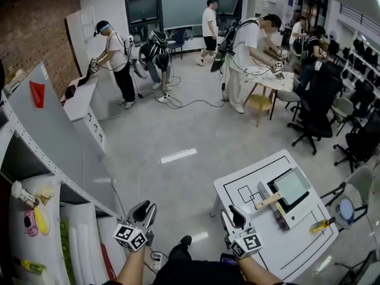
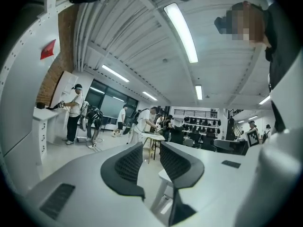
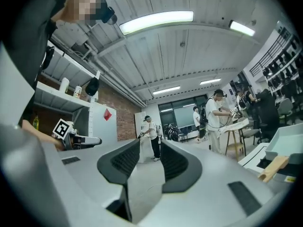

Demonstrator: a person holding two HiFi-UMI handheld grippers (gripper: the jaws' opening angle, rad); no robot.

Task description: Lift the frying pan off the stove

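A square grey frying pan [image 1: 292, 186] with a wooden handle [image 1: 267, 202] sits on a white stove [image 1: 298, 211] on the white table [image 1: 237, 183] at lower right. In the right gripper view the pan [image 3: 285, 140] and its handle [image 3: 273, 168] show at the far right edge. My right gripper [image 1: 231, 214] hovers over the table's near left corner, short of the handle, open and holding nothing [image 3: 150, 144]. Over the floor to the left of the table, my left gripper [image 1: 146, 209] is raised. It is open and holds nothing [image 2: 150, 148].
A yellow-handled tool [image 1: 322, 224] lies on the table right of the stove. Grey shelving [image 1: 41, 129] with several items stands at left. Office chairs [image 1: 314, 120] crowd the right side. Several people work at the back, with cables [image 1: 178, 103] on the floor.
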